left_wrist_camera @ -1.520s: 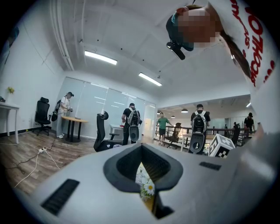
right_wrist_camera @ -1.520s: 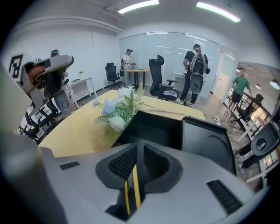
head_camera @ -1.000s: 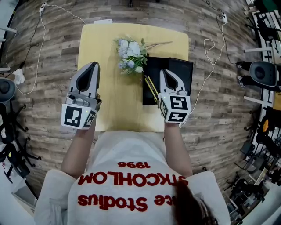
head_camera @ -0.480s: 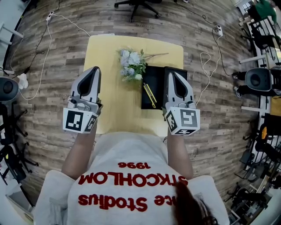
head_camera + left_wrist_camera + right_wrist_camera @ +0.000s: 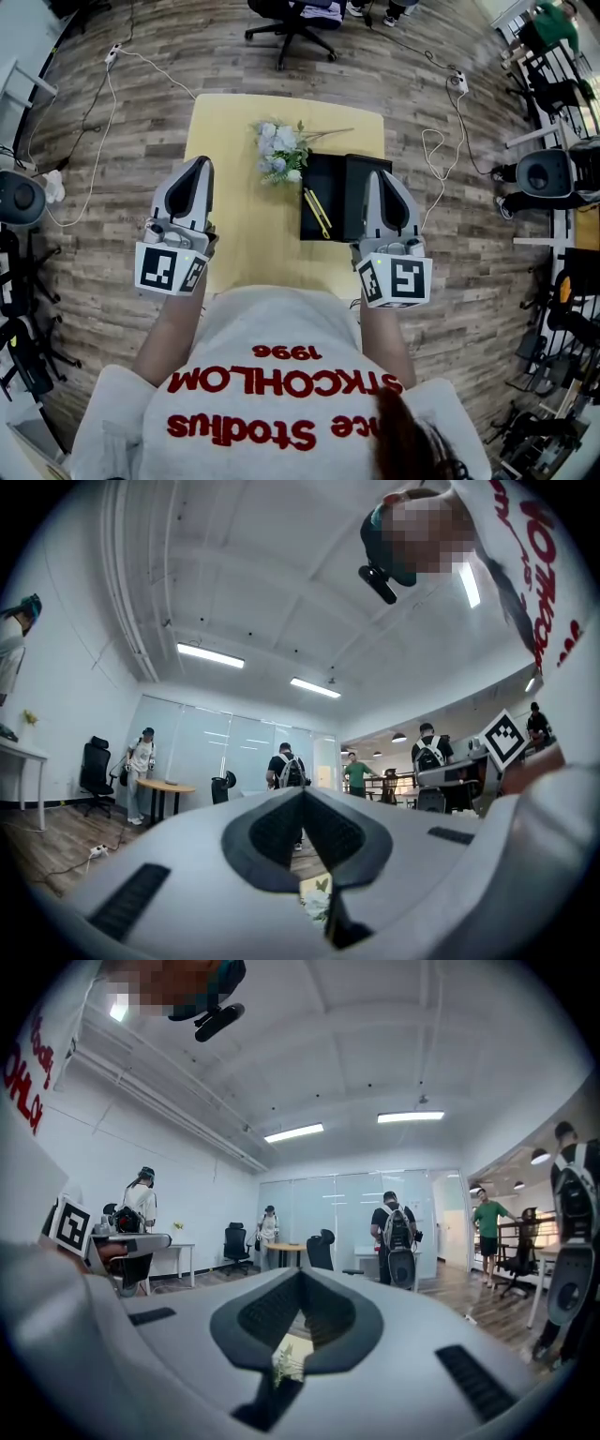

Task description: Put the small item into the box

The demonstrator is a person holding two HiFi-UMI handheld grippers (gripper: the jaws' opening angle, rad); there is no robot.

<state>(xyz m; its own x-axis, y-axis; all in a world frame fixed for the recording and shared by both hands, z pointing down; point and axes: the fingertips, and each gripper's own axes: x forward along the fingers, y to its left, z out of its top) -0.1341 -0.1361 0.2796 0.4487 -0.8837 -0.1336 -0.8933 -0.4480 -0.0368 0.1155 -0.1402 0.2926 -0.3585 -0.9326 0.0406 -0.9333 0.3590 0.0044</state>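
A black box (image 5: 330, 192) lies open on the right half of the yellow table (image 5: 234, 216). Two thin yellow sticks (image 5: 317, 212) rest on its left half. A small bunch of white and blue flowers (image 5: 278, 150) lies on the table just left of the box's far corner. My right gripper (image 5: 378, 178) is shut with nothing in it and hovers over the box's right half, hiding it. My left gripper (image 5: 199, 165), also shut and holding nothing, hangs over the table's left edge. In the left gripper view its jaws (image 5: 302, 795) meet; the flowers (image 5: 319, 904) show through the gap below them.
An office chair (image 5: 291, 19) stands beyond the table's far edge. Cables (image 5: 436, 150) trail over the wooden floor to the right, with a round black device (image 5: 544, 173) past them. Several people (image 5: 398, 1237) stand in the room in both gripper views.
My right gripper has shifted right and back toward me, from the box's middle to its right half. The left gripper has barely moved. The head view has tilted up, showing more floor beyond the table.
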